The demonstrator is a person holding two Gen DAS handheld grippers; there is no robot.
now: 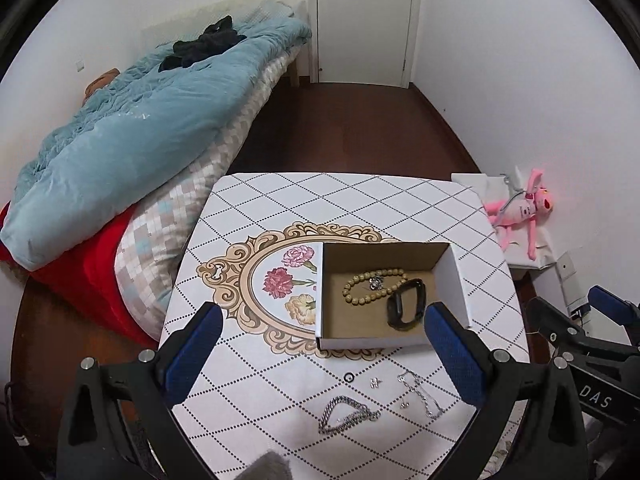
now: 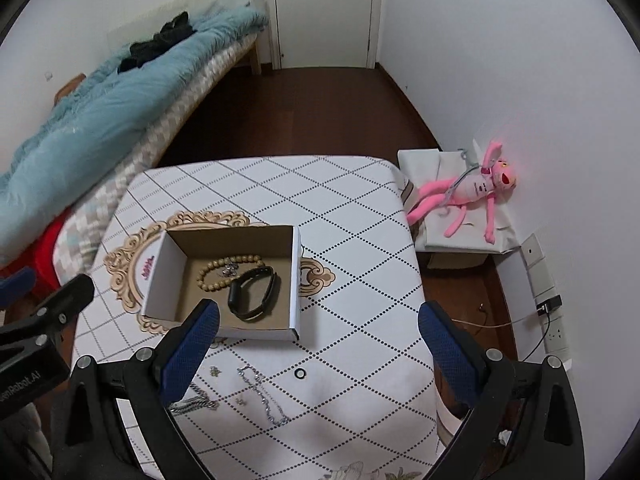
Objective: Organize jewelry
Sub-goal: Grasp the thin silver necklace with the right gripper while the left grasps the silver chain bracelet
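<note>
currently both claws hover above the near edge of the surface (image 1: 400, 200), fingers spread wide, nothing held in either. left claw (image 1: 324, 350) sits over the loose jewelry; right claw (image 2: 320, 344) hangs over the near right part of the surface, and each shows at the edge of the other's view.

open cardboard box (image 1: 384, 340) rests on the patterned surface, partly over the printed flower medallion (image 1: 288, 280). inside the box: beaded bracelet (image 1: 352, 292) toward the far left, a small silver piece (image 1: 376, 282) lying within its loop, and a black band (image 1: 406, 306) at the near right, touching or just overlapping the beads.

outside the box, on the near strip of the surface: small black ring (image 1: 349, 377), tiny silver piece (image 1: 375, 383) just right of it, thick silver chain (image 1: 348, 416) nearest the camera, thin silver chain (image 1: 422, 394) to its right, and a tiny stud-like piece (image 1: 405, 405) just beside the thin chain; too small to tell more.

bed with blue quilt (image 1: 132, 132) along the left wall. pink plush toy (image 2: 468, 196) on a white box at far right. door (image 1: 364, 20) at far end of the room.
</note>
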